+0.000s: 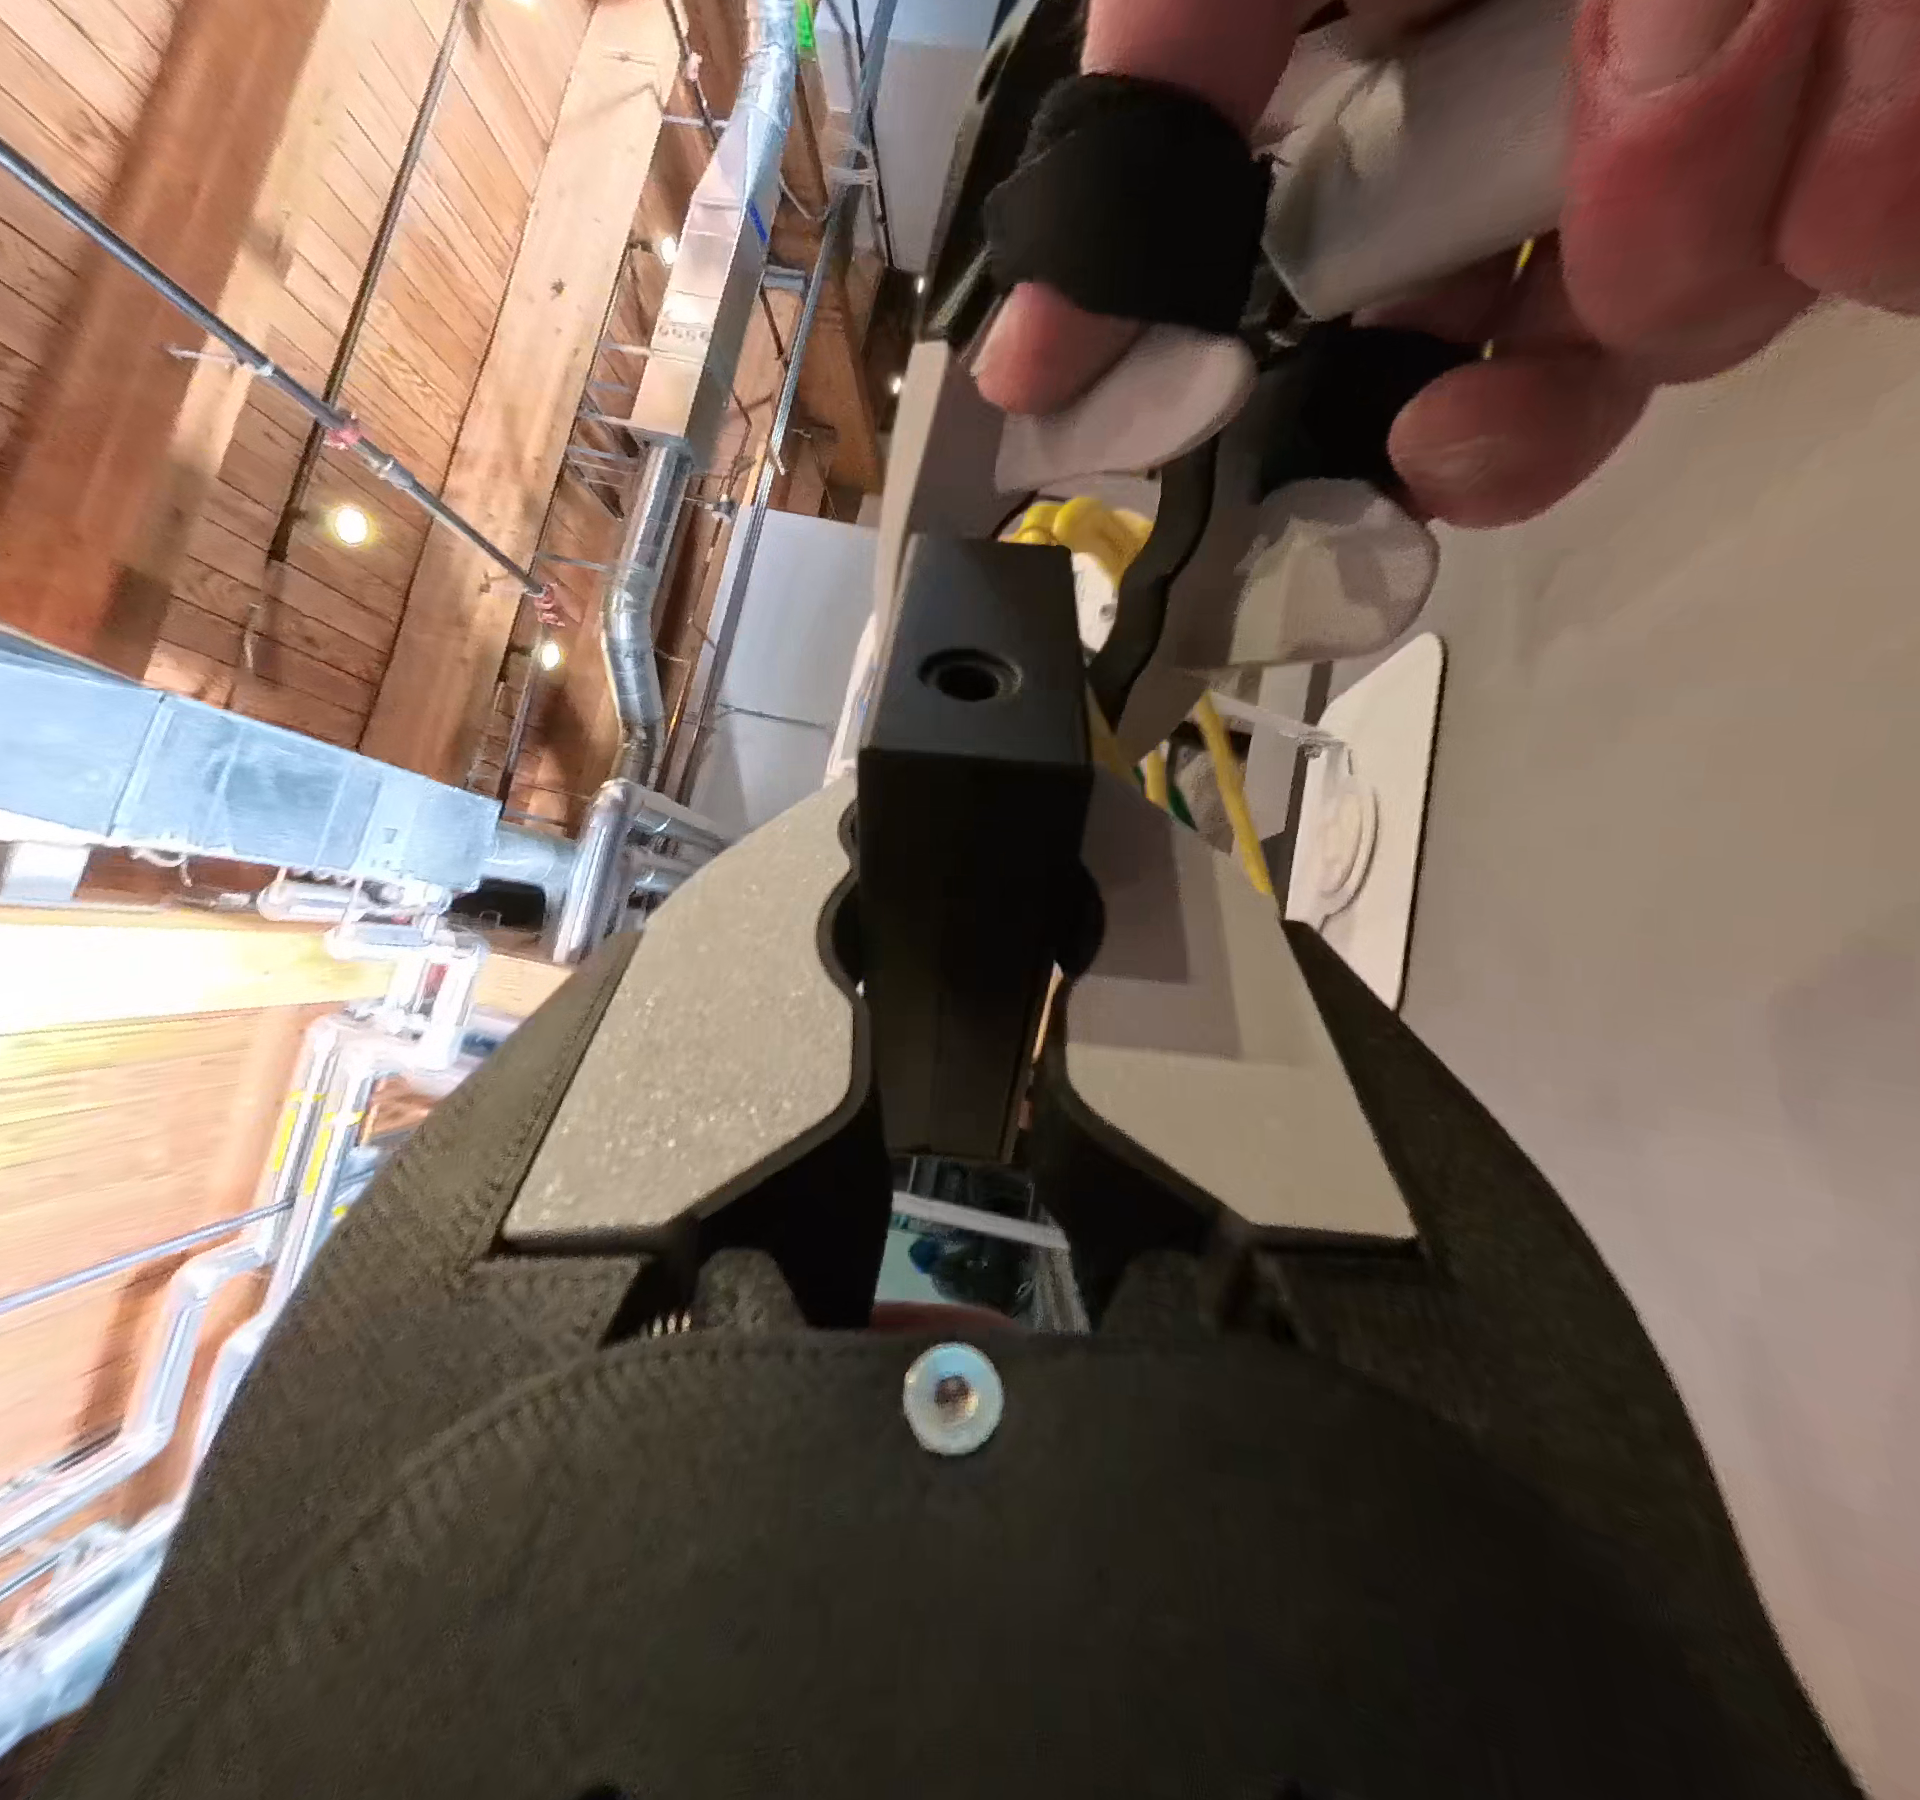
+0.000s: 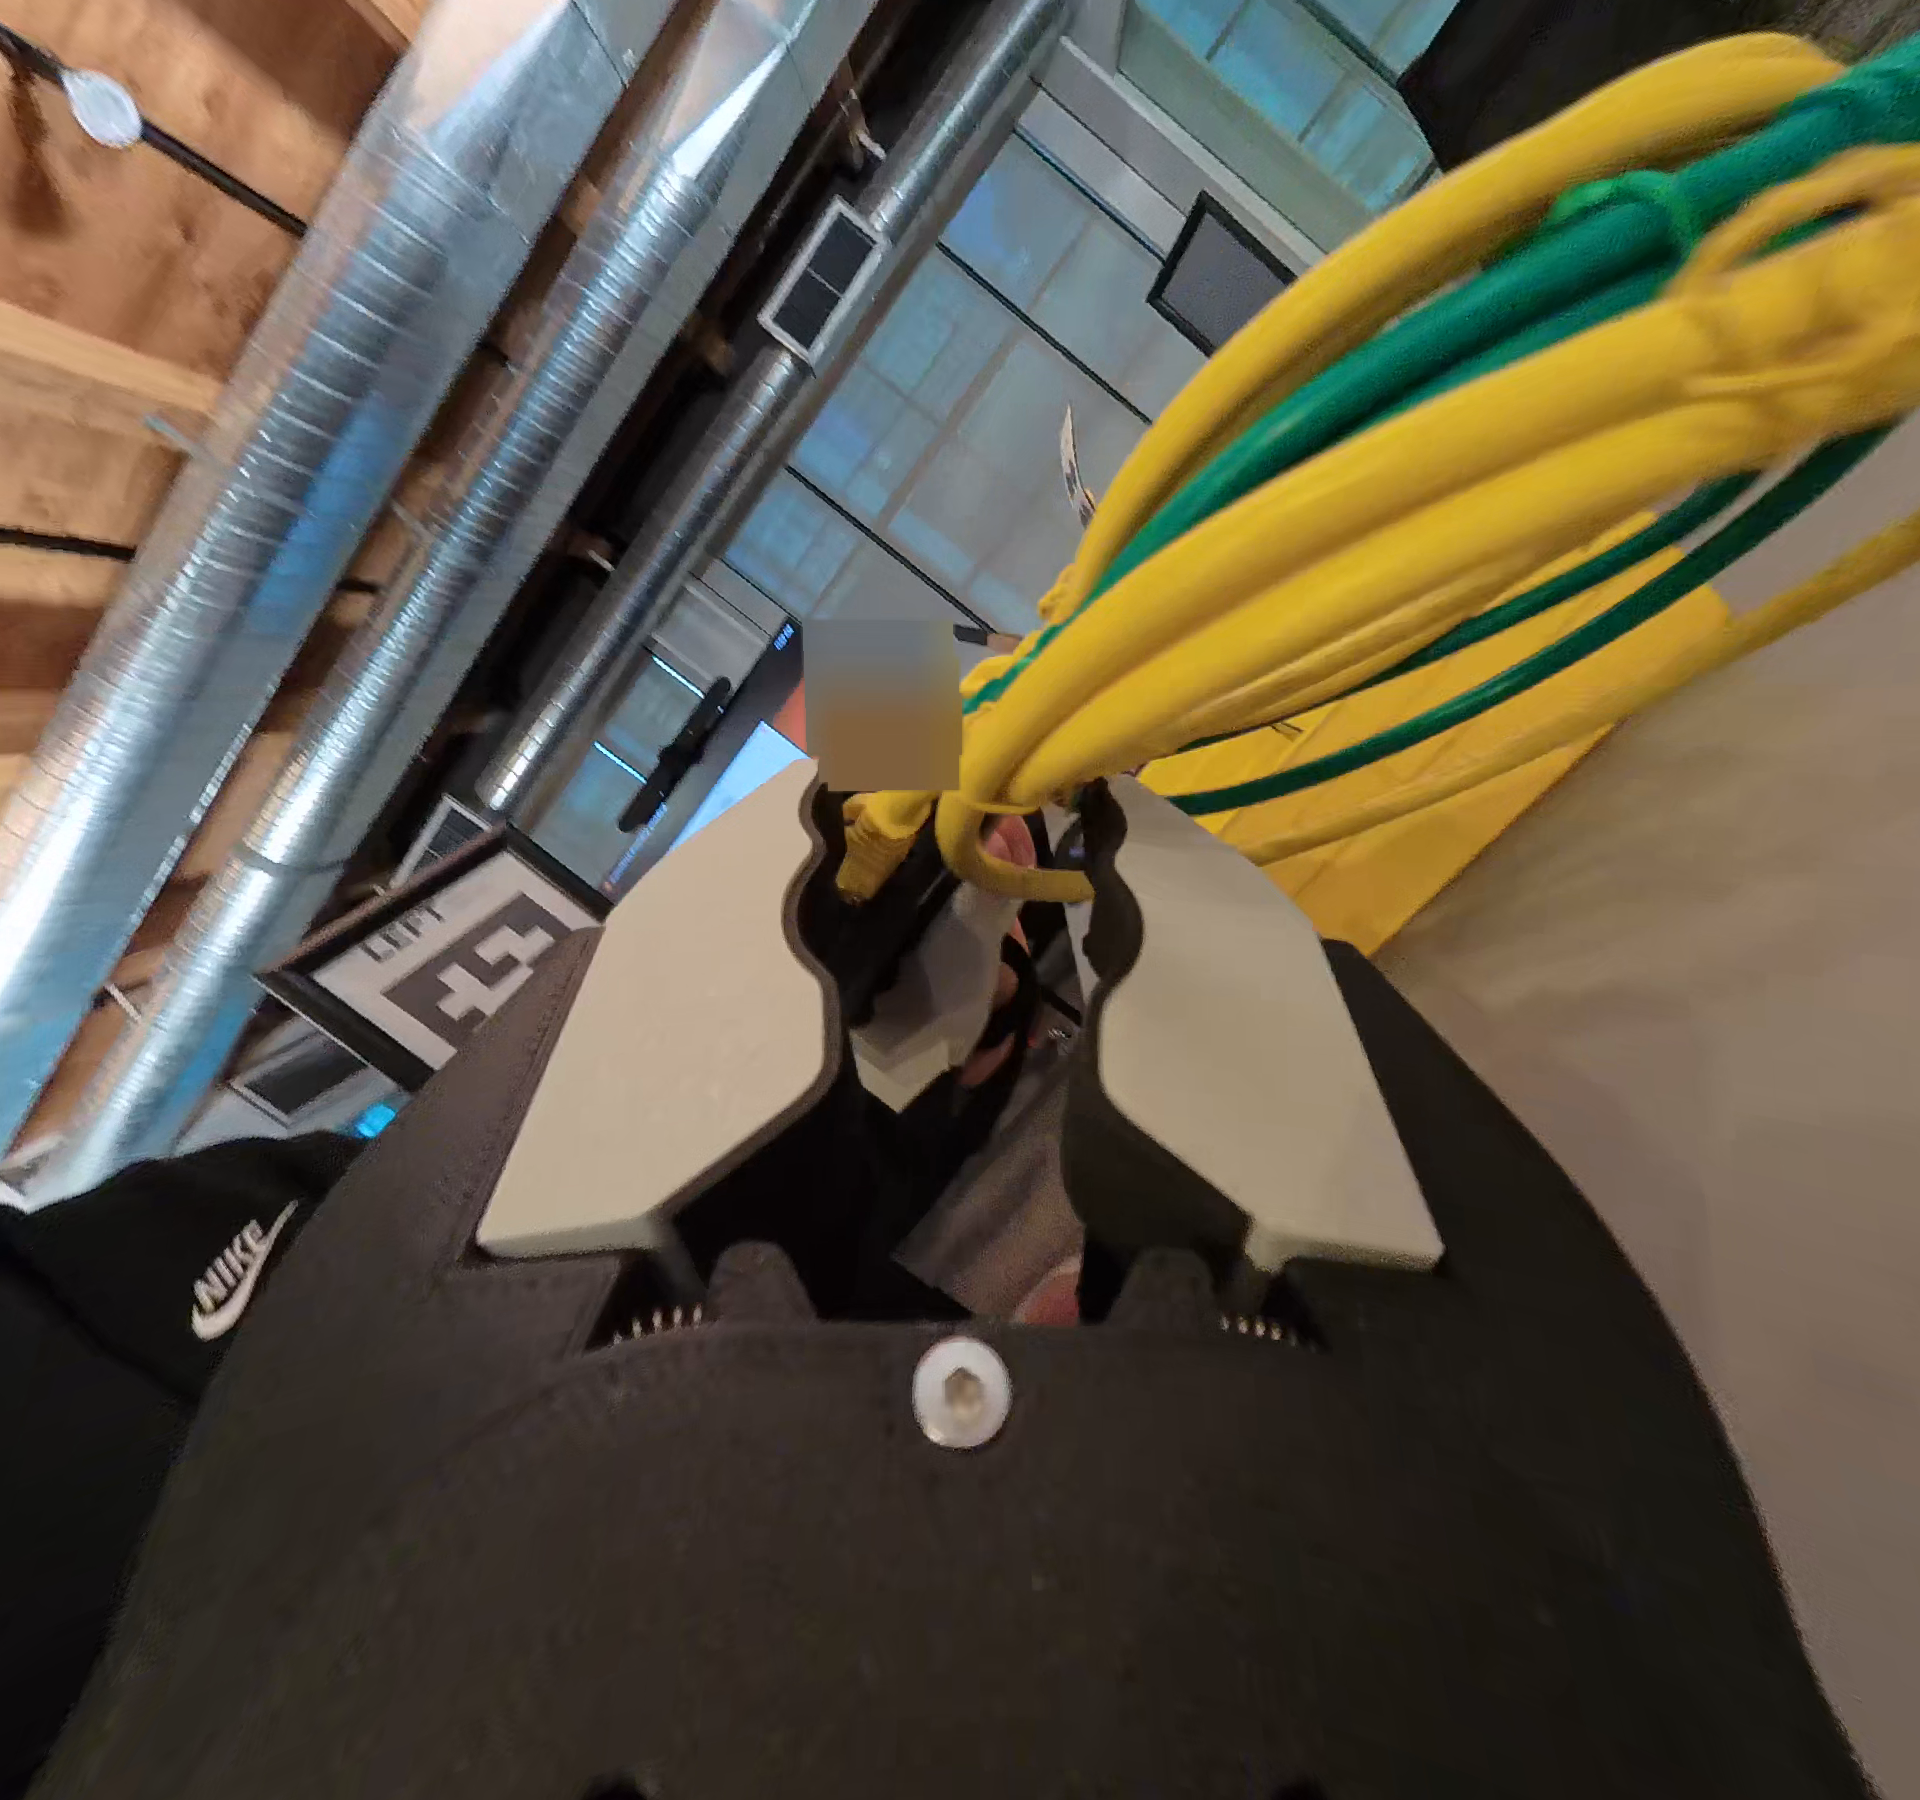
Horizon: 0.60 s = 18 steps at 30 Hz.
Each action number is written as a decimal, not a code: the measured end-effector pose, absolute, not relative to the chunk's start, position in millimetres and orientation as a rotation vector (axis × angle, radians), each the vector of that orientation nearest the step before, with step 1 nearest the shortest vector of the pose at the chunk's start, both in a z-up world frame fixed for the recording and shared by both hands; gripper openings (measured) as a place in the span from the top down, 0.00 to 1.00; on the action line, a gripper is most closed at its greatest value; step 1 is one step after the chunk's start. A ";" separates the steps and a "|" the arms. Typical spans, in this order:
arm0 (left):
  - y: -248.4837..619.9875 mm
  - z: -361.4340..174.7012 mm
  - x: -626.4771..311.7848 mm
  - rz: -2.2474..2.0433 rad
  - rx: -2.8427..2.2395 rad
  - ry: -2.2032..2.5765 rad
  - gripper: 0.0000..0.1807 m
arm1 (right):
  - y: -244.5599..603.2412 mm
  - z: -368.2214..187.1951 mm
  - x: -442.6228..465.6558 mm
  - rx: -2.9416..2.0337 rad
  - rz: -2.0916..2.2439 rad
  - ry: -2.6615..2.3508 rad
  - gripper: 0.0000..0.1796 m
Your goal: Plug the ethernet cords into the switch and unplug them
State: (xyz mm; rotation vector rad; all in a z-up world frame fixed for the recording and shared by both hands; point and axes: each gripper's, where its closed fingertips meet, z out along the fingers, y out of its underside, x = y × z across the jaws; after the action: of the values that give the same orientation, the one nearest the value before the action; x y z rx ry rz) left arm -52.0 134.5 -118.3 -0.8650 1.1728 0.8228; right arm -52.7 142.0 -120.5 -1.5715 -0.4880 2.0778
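Observation:
My left gripper [image 1: 971, 836] is shut on a black box-shaped switch [image 1: 977, 690] and holds it clear of the table; the side facing the camera has one round hole. A bundle of yellow ethernet cords [image 2: 1403, 462] and green ones [image 2: 1455, 368] runs from the upper right to between my right gripper's [image 2: 961, 815] tips. Its jaws stand apart around the cord ends, and a yellow plug [image 2: 862, 857] sits by the left tip. In the left wrist view a hand [image 1: 1558, 140] holds the right gripper [image 1: 1164, 545] just beyond the switch, with yellow cord [image 1: 1242, 815] behind it. The switch's ports are hidden.
Both views are tilted, with the grey table [image 1: 1662, 919] along the right side. A white mat [image 1: 1382, 815] lies on it and a yellow sheet [image 2: 1455, 794] lies under the cords. A black-and-white marker board [image 2: 447, 971] and a person's black sleeve [image 2: 156, 1283] are at the left. Only a small space, under 4 cm, lies between the two pairs of fingers.

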 end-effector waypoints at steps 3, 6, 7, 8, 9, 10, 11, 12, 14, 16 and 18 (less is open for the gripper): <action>135.7 -114.8 -59.3 0.670 -0.943 1.152 0.83 | 142.4 -123.7 -35.3 -1.542 2.041 -0.591 0.80; 134.6 -107.4 -64.8 0.569 -0.963 1.195 0.83 | 130.7 -129.7 -19.0 -1.539 1.902 -0.834 0.87; 133.6 -103.3 -65.7 0.537 -0.965 1.202 0.84 | 127.4 -127.0 -14.3 -1.517 1.827 -0.915 0.87; 133.3 -99.1 -66.8 0.496 -0.981 1.201 0.83 | 125.2 -122.9 -10.7 -1.481 1.693 -1.009 0.89; 132.8 -95.2 -67.4 0.453 -0.995 1.200 0.83 | 124.4 -118.2 -8.5 -1.436 1.508 -1.100 0.92; 131.5 -91.2 -67.7 0.419 -1.000 1.204 0.83 | 120.3 -110.2 -7.6 -1.375 1.347 -1.194 0.93; 129.7 -87.0 -67.7 0.394 -0.998 1.211 0.83 | 115.0 -103.4 -8.4 -1.314 1.183 -1.292 0.94; 127.1 -84.3 -66.4 0.366 -0.999 1.230 0.83 | 112.4 -99.4 -9.9 -1.257 0.989 -1.381 0.92; 120.2 -78.8 -62.7 0.315 -0.998 1.272 0.84 | 112.4 -91.0 -12.9 -1.137 0.651 -1.491 0.84; 112.7 -74.8 -57.6 0.230 -1.012 1.309 0.83 | 104.5 -79.1 -19.1 -1.004 0.497 -1.552 0.84; 106.2 -73.6 -52.8 0.190 -1.003 1.353 0.83 | 102.7 -71.5 -25.0 -0.916 0.367 -1.576 0.86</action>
State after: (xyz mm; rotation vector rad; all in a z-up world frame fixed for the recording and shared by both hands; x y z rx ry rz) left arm -52.8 106.2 -73.6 -1.0032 1.3526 0.1901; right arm -25.0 102.7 -71.5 -0.9157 -1.5765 0.3671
